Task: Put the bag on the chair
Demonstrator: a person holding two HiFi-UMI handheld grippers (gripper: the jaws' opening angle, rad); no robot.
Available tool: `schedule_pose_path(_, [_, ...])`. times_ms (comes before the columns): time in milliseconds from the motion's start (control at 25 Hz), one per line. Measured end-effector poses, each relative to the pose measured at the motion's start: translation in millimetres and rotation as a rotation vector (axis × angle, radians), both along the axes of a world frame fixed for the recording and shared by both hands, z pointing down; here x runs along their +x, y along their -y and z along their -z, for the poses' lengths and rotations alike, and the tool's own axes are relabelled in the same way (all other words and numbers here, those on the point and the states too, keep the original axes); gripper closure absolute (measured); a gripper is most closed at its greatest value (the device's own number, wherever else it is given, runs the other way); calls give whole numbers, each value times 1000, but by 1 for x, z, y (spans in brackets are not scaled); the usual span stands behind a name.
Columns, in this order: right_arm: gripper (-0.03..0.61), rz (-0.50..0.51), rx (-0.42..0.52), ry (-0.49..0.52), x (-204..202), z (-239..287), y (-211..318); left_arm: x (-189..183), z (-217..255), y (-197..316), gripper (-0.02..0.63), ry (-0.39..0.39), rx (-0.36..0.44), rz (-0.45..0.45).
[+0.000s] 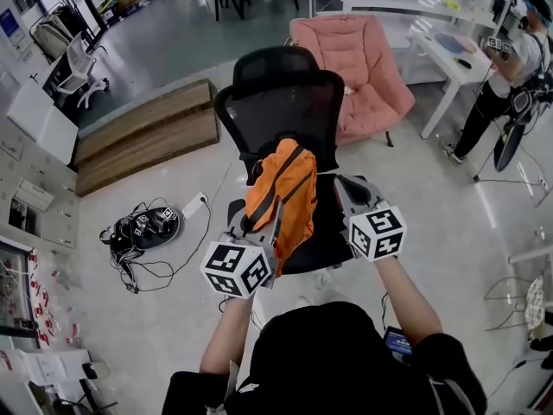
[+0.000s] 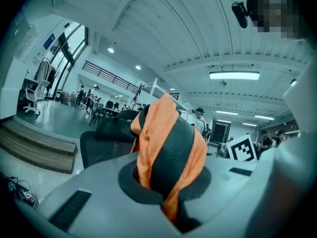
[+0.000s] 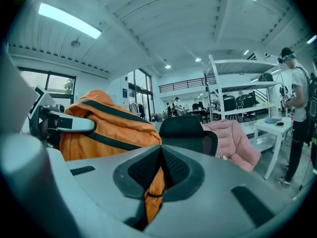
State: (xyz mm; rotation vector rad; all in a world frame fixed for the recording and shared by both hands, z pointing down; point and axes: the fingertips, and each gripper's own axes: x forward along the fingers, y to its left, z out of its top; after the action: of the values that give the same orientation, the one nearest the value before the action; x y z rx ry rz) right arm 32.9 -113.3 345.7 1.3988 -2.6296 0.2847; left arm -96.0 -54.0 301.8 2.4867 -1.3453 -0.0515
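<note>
"While the orange bag (image 1: 281, 193) hangs between both grippers, how does it lie against the chair?"

"It is held over the seat of the black mesh chair (image 1: 285, 102), in front of the backrest. Its long axis runs from the person toward that backrest. Whether its underside touches the seat I cannot tell."

"And the jaws?"

"Left gripper (image 1: 262, 225): jaws pressed together on a twisted bunch of orange fabric and black strap at the bag's near end. Right gripper (image 1: 344, 188): jaws closed on a thin fold of orange cloth, with the bulk of the bag off to its left."

"So which way does the move go?"

"Downward, I judge. The seat lies right under the bag, so lowering it and then spreading both jaws should do. The left gripper seems to have the fuller hold."

"Anything inside the bag?"

"It looks closed, and its contents do not show. A pink armchair (image 1: 354, 67) stands behind the black one; that is not the nearer target."
</note>
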Motion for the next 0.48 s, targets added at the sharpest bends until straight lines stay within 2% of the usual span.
schedule_pose_path(480, [577,10,-79,7,4,-39,79,10,-45,79,589,56,-76,-7])
